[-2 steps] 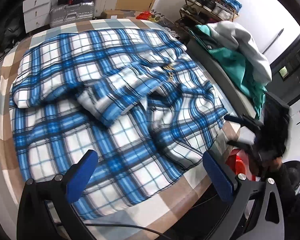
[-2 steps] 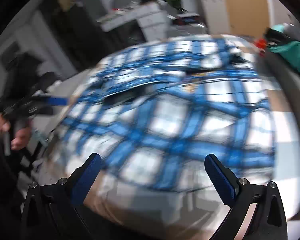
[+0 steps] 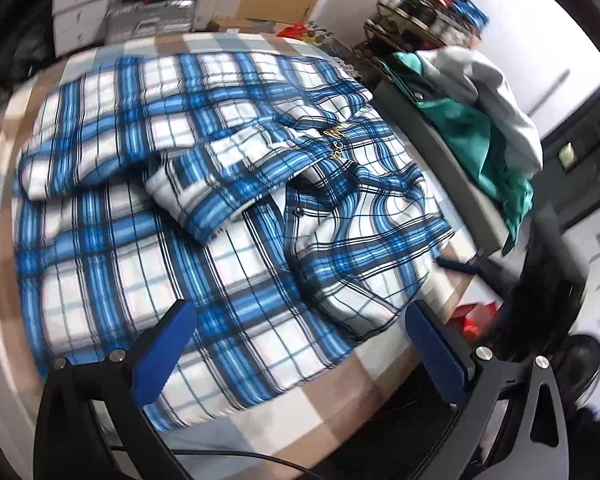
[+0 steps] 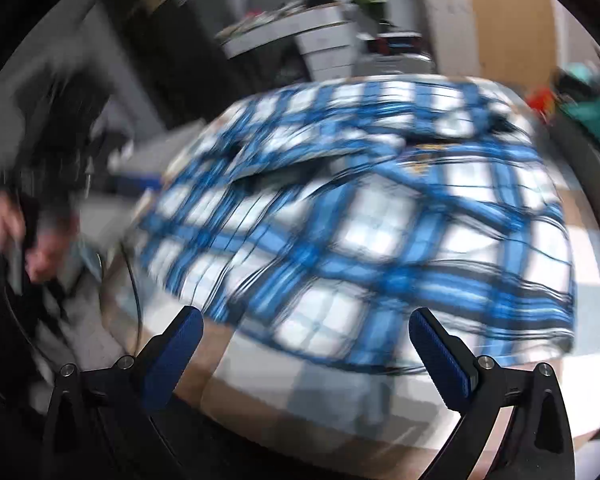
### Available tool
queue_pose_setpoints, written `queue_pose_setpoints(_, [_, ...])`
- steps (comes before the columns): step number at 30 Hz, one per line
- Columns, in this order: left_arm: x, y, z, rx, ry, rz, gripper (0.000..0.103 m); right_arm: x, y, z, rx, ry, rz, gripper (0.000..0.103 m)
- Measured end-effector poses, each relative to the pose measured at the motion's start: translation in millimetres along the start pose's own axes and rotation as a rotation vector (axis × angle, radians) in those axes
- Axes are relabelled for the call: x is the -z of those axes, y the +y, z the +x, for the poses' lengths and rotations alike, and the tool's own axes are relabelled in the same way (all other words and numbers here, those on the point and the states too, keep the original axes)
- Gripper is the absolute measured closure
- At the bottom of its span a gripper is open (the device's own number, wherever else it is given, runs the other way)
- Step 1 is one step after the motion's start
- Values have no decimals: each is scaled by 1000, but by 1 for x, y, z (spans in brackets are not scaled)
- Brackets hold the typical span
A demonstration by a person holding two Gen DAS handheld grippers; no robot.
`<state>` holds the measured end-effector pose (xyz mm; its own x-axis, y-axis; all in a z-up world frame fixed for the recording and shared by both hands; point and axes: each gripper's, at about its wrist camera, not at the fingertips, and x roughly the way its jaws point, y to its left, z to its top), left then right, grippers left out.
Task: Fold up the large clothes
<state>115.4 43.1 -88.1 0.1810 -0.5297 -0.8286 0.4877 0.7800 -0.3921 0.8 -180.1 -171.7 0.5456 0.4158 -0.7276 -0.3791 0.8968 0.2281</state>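
Because no fold is under way, the left gripper (image 3: 300, 344) and right gripper (image 4: 306, 354) hover spread wide, empty; the shirt (image 3: 204, 208) lies rumpled on the table (image 3: 340, 384), sleeve crossed over.

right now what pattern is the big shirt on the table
Blue, white and black plaid on the shirt; sharpest in the left wrist view.

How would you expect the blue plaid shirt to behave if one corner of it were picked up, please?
The blue plaid shirt would probably be floppy: it already lies in soft folds and wrinkles on the checked tabletop. A lifted corner would likely drape and drag the rest behind. It looks like thin fabric, so probably light for its size.
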Motion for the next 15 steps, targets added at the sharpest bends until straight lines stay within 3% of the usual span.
queue_pose_setpoints(1, [2,2,-2,1,-5,-18,2,1,17,12,68,17,-70,2])
queue_pose_setpoints(3, [7,5,-10,-29,-29,-34,2,0,34,25,115,25,-132,14])
queue_pose_setpoints(6, [17,4,-19,-60,-57,-28,2,-2,43,37,210,32,-160,43])
queue_pose_setpoints(8, [24,5,-23,-57,-66,-27,2,-6,49,46,276,36,-170,94])
queue_pose_setpoints(9, [27,6,-23,-57,-66,-31,2,-7,50,49,262,39,-159,102])
queue_pose_setpoints(13, [34,10,-20,-68,-69,-39,2,-11,48,45,12,3,14,101])
queue_pose_setpoints(15, [37,12,-19,-64,-62,-43,2,-8,47,43,-17,-5,56,101])
